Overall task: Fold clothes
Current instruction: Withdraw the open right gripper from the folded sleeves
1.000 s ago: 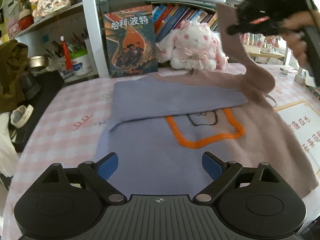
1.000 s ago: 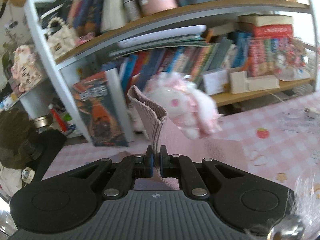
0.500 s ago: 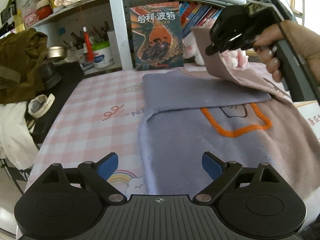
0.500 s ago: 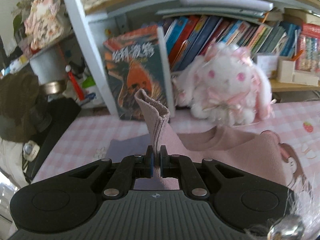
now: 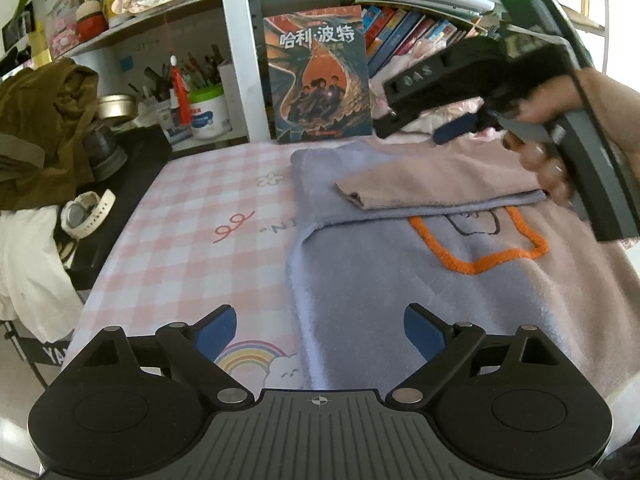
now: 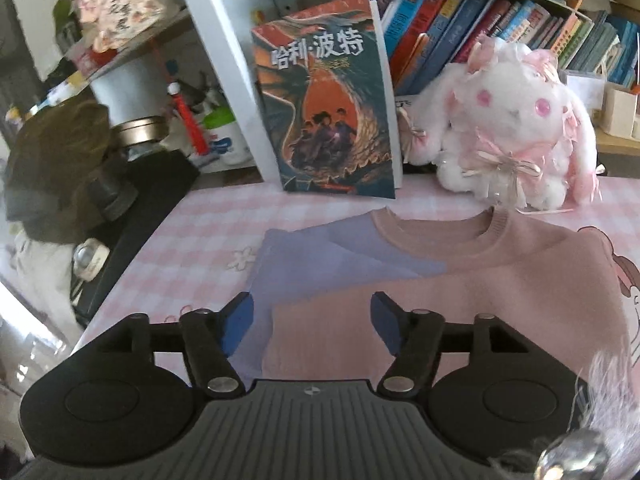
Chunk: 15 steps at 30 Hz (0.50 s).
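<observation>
A lilac and pink sweater [image 5: 400, 280] with an orange outline lies flat on the pink checked tablecloth [image 5: 208, 232]. Its pink sleeve [image 5: 432, 184] lies folded across the lilac sleeve near the collar. In the right wrist view the sweater [image 6: 460, 288] shows its pink collar toward the shelf. My left gripper [image 5: 318, 332] is open and empty above the sweater's lower left edge. My right gripper [image 6: 312, 326] is open and empty just above the folded sleeve; it also shows in the left wrist view [image 5: 440, 120], held by a hand.
A shelf behind the table holds an upright book [image 6: 328, 112], a white and pink plush rabbit [image 6: 508, 128] and rows of books. At the left, a black stand [image 5: 132, 184] carries a watch [image 5: 86, 212], olive cloth [image 5: 40, 132] and white cloth.
My right gripper carried the pink sleeve left across the sweater, laid it on the lilac sleeve, and opened. My left gripper shifted left and stayed open.
</observation>
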{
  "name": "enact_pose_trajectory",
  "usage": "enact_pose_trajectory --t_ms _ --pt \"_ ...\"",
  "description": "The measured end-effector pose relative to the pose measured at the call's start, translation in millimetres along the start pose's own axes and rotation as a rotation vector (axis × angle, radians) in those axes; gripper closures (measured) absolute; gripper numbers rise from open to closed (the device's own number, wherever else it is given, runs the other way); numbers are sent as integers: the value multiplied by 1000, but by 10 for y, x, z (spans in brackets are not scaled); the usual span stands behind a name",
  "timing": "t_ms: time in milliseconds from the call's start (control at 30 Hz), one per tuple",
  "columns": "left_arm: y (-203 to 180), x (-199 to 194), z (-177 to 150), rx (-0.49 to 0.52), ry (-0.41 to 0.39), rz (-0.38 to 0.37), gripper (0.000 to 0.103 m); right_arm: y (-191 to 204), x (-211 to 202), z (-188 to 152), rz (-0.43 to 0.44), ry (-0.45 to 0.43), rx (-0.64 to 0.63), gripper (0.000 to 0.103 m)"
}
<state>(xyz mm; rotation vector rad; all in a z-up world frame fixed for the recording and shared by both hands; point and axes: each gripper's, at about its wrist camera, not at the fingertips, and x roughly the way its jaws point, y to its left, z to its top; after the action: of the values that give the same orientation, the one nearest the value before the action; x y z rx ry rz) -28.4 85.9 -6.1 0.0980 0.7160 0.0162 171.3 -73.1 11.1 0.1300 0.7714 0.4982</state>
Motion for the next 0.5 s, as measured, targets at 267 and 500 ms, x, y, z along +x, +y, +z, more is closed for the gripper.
enact_pose_trajectory --t_ms 267,500 --pt "-56 80 37 -7 2 -45 10 -193 -390 -337 -76 29 18 35" --pt "-144 190 80 -46 30 -102 10 -359 -801 -814 -196 50 8 34"
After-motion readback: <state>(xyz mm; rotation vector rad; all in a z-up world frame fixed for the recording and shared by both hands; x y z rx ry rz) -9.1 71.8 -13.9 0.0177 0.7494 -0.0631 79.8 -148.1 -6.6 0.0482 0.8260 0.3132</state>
